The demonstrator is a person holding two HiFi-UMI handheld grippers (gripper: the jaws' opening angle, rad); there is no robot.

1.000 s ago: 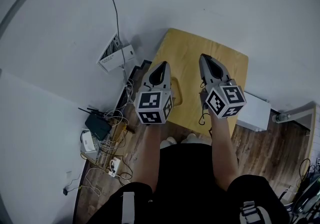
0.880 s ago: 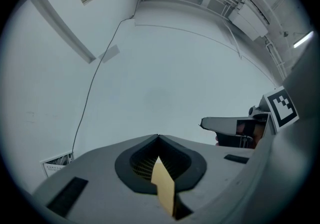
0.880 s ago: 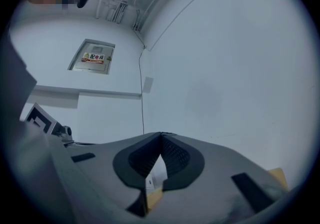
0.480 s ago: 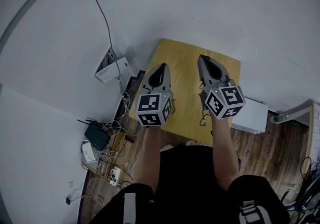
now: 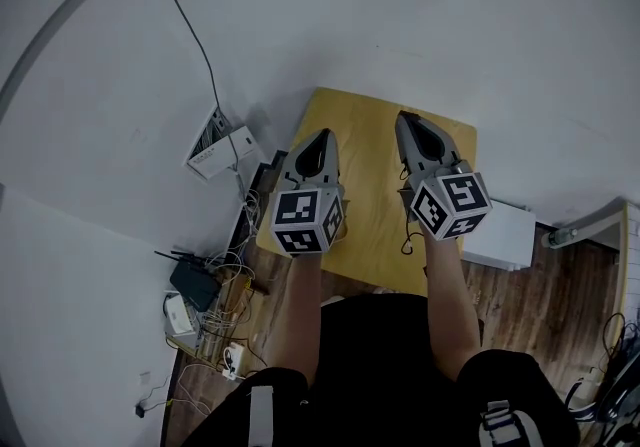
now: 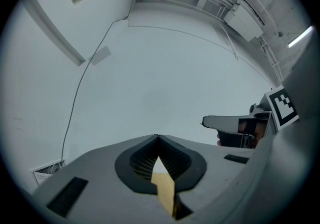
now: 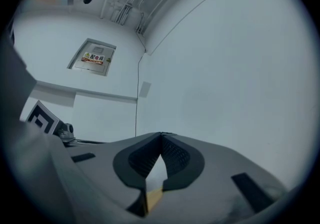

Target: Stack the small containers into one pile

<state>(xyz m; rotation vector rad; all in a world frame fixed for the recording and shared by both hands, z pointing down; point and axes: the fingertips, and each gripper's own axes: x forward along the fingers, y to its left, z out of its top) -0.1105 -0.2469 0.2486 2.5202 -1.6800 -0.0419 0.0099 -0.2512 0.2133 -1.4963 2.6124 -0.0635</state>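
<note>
Left fingers [image 6: 135, 160] pressed together, pinching nothing. Right fingers [image 7: 134, 162] shut tight too, and empty. Both up over the yellow desk [image 5: 375, 150], aimed at the wall [image 5: 450, 25]. No small containers to see anywhere. Might knock one over if reached with fingers closed. Wires [image 5: 228, 280] and a white box [image 5: 500, 230] down on the floor, maybe easy to trip on.

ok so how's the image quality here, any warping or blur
Head view: even soft light, sharp, no glare on the table. Left gripper view: black round border, ceiling pipes bowed by the lens. Right gripper view: same border, hand-held gripper slightly soft up close.
</note>
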